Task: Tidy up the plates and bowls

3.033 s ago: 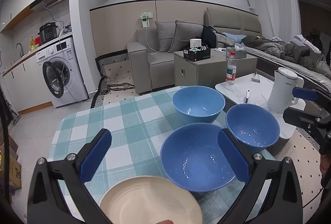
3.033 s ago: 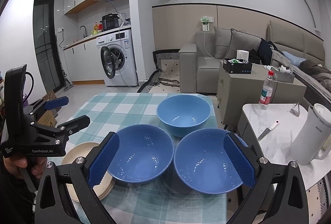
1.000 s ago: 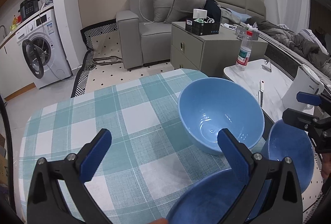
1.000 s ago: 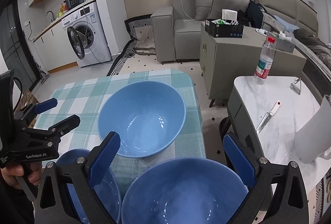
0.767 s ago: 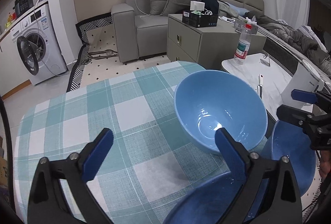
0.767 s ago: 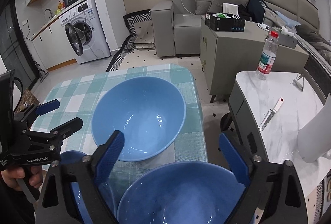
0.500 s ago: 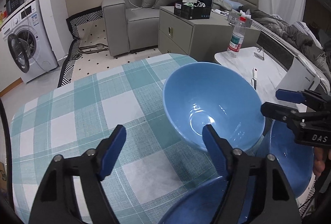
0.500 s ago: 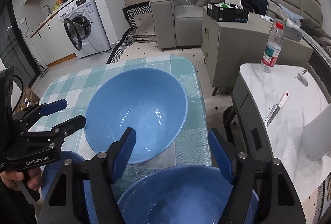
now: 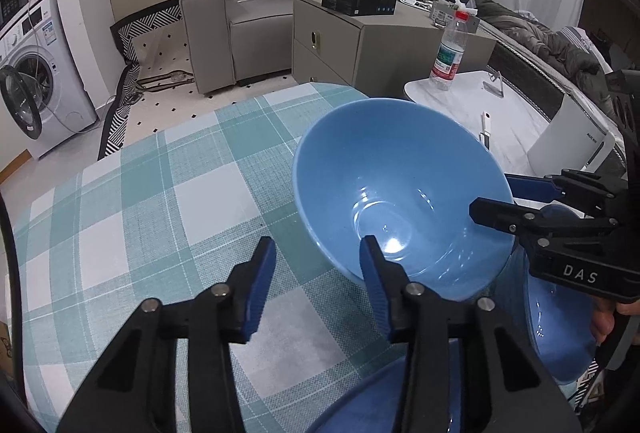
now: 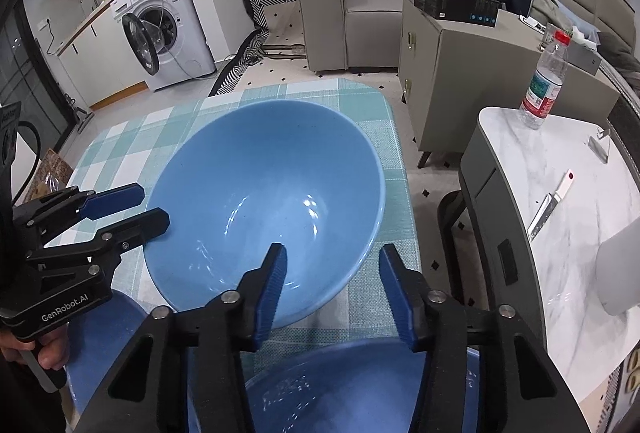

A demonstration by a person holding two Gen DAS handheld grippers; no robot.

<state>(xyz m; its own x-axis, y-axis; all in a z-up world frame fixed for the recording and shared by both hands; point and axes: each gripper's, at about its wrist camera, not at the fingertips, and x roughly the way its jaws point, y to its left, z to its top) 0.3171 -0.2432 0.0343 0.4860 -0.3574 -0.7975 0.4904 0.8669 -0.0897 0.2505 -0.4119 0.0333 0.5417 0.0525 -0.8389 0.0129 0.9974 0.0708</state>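
Observation:
A large blue bowl stands at the far right of the checked table. My left gripper straddles its near-left rim, one finger inside and one outside. The jaws are closing, with a gap still beside the rim. My right gripper straddles the bowl at its near-right rim the same way, also closing and not pressing. Each gripper shows in the other's view: the right gripper and the left gripper. Two more blue bowls sit nearer: one under the right gripper and one at the bottom edge.
A white marble side table stands right of the table with a water bottle, a knife and a white kettle. Beyond are a grey cabinet, a sofa and a washing machine.
Both grippers have sunk toward the far blue bowl and their jaws have narrowed from wide open. Each now has the bowl's rim between its fingers.

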